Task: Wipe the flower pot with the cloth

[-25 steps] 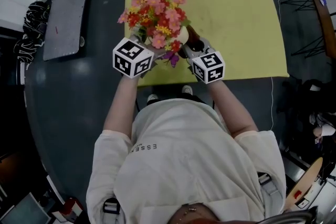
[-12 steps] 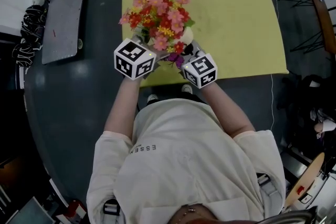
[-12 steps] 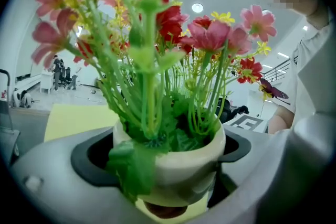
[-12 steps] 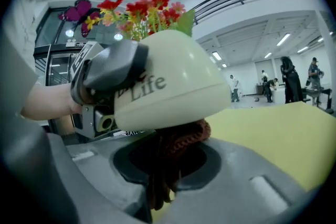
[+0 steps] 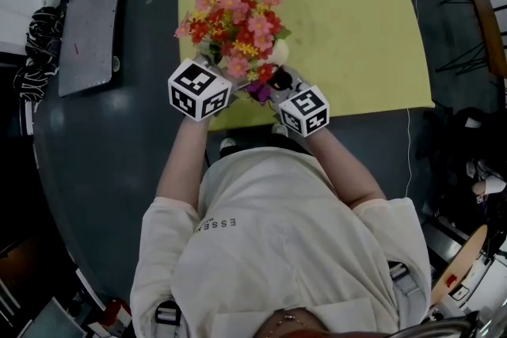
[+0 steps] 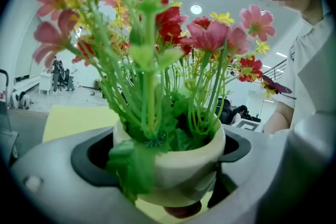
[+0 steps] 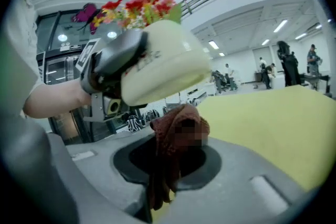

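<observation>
A cream flower pot (image 6: pixel 181 162) full of red, pink and yellow artificial flowers (image 5: pixel 234 16) sits between the jaws of my left gripper (image 6: pixel 170 165), which is shut on it. In the right gripper view the pot (image 7: pixel 168 60) hangs tilted above the yellow table (image 7: pixel 262 118), with the left gripper (image 7: pixel 107 71) clamped round its side. My right gripper (image 7: pixel 170 160) is shut on a rust-brown cloth (image 7: pixel 176 134), whose bunched top sits just beneath the pot's lower wall. In the head view both marker cubes flank the bouquet at the table's near edge, and the right gripper (image 5: pixel 285 83) is partly under the blooms.
The yellow table (image 5: pixel 341 12) stretches away behind the pot. A grey flat board (image 5: pixel 89 28) lies on the dark floor to the left, with striped cables (image 5: pixel 40 51) beside it. Dark stands (image 5: pixel 467 4) are at the right. People stand far off in the hall.
The right gripper with the cloth has slid a little left and nearer me, in under the pot. The left gripper and pot have barely shifted.
</observation>
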`<action>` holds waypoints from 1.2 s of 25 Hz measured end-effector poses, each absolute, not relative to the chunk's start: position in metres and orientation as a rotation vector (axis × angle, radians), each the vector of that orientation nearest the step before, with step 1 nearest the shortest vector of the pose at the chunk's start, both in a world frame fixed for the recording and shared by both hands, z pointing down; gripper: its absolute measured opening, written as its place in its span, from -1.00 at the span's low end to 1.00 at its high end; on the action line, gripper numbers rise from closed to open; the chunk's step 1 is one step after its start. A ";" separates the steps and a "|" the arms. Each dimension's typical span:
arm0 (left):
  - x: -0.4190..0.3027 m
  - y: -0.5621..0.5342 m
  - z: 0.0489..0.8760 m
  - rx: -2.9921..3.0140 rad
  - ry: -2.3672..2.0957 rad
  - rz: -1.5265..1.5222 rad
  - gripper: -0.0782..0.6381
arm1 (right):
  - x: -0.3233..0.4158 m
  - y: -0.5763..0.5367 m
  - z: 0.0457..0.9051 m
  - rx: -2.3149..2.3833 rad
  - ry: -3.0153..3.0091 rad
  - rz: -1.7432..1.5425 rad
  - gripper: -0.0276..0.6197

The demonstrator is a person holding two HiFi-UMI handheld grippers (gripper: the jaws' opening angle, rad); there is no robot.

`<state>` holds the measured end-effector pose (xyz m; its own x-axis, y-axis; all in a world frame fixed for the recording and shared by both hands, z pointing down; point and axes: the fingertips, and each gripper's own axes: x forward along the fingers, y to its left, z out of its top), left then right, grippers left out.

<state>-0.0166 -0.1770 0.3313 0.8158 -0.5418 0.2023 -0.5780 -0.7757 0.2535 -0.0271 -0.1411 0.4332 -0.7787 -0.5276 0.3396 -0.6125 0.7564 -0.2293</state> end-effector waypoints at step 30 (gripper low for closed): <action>0.013 -0.155 0.551 2.799 -0.683 0.622 0.82 | 0.134 -0.212 0.483 1.350 -2.331 0.372 -0.73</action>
